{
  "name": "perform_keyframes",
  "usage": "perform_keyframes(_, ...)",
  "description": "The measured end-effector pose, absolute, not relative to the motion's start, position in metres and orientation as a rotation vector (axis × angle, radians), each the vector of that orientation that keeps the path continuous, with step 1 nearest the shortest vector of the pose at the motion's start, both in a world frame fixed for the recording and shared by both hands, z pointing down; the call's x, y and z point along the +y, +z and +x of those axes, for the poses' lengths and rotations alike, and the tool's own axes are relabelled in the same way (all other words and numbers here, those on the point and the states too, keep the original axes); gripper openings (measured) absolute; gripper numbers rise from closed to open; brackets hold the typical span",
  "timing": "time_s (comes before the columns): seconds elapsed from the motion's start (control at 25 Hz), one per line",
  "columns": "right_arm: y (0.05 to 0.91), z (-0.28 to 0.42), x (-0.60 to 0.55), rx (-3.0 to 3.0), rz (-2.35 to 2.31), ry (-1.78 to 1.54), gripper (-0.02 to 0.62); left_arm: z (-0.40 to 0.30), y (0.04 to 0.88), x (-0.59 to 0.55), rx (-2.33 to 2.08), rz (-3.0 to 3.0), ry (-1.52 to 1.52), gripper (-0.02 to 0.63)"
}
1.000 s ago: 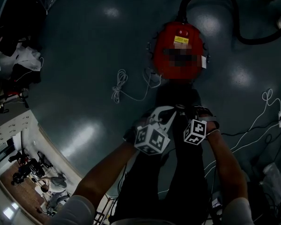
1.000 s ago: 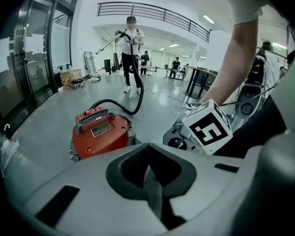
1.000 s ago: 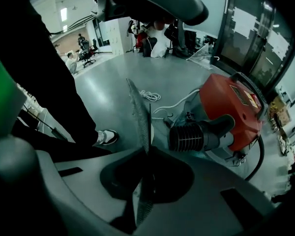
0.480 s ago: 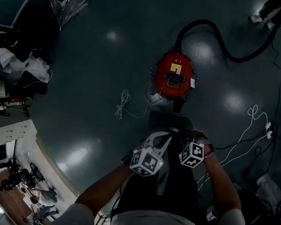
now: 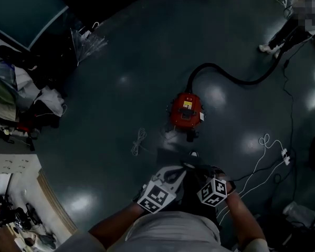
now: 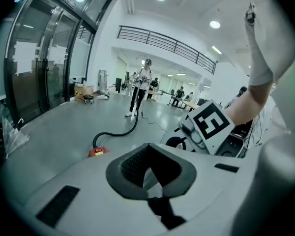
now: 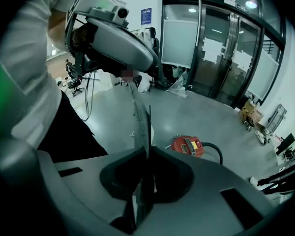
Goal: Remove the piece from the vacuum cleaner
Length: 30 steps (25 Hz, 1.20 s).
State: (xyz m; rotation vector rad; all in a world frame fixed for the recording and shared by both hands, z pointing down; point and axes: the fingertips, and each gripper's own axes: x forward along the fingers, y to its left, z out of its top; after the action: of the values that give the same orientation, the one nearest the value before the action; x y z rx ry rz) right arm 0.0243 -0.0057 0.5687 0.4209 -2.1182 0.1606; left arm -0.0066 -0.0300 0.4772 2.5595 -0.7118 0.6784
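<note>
The red vacuum cleaner sits on the dark floor, and its black hose curves off to the right. It also shows small in the left gripper view and in the right gripper view. Both grippers are held high above it, close to the person's body. My right gripper is shut on a thin dark flat piece, seen edge-on with a meshed face. In the head view that dark piece spreads ahead of the right gripper. The left gripper points at it; its jaws are too dark to read.
White cables lie coiled on the floor left of the vacuum cleaner, and more cables run at the right. Clothes and bags are piled at the left. A person stands far off, by the hose's end.
The head camera and both grippers have risen well above the floor. The vacuum cleaner now looks much smaller and farther. The dark piece has stayed with the grippers.
</note>
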Motion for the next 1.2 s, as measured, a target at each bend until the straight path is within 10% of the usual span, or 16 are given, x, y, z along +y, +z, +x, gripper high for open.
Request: perform_keyframes(1.2, 0.437, 0.000, 0.087, -2.097, 0.366, 0.082, 0.040, -0.009, 0.335, 0.029, -0.703, 2.724, 0.498, 0.006)
